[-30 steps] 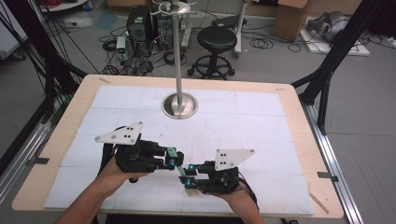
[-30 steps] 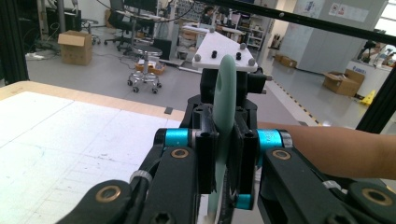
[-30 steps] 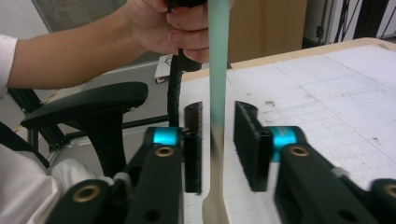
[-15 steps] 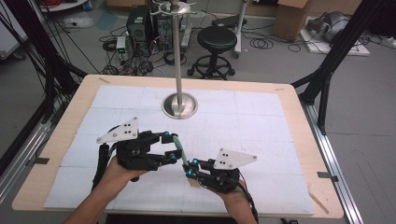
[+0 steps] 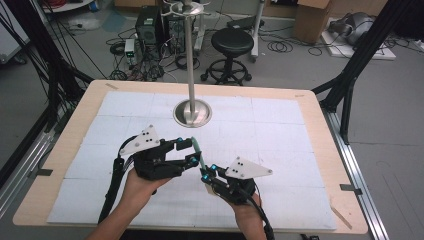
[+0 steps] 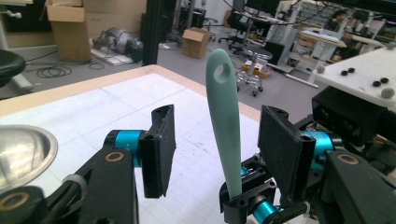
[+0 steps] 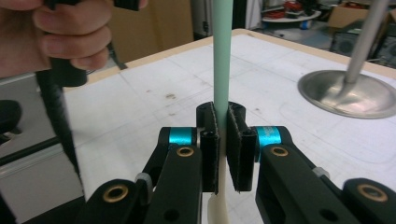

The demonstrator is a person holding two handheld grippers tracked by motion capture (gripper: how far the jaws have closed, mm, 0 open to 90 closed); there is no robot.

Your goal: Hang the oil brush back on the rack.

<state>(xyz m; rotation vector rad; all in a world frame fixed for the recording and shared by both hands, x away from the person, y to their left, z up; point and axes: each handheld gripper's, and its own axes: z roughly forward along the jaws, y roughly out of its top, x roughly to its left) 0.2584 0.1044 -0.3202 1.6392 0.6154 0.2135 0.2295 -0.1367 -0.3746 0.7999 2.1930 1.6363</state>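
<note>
A pale green utensil handle point(image 5: 199, 153) with a hole at its tip stands tilted above the white mat. My right gripper point(image 5: 206, 173) is shut on its lower part; in the right gripper view both pads point(image 7: 210, 149) press the handle point(image 7: 222, 56), and a cream part shows below them. My left gripper point(image 5: 188, 151) is open, with the handle point(image 6: 223, 107) between its jaws, closer to the right pad point(image 6: 280, 151) and touching neither. Its jaws have just opened off the handle and come in slightly again.
A metal pole on a round steel base point(image 5: 192, 113) stands at the middle back of the table. White mat point(image 5: 280, 130) covers the wooden tabletop. A stool and cables lie on the floor beyond the far edge.
The left gripper's jaws, shut beside the right gripper a second ago, now stand apart around the green handle. The right gripper has kept its grip and place.
</note>
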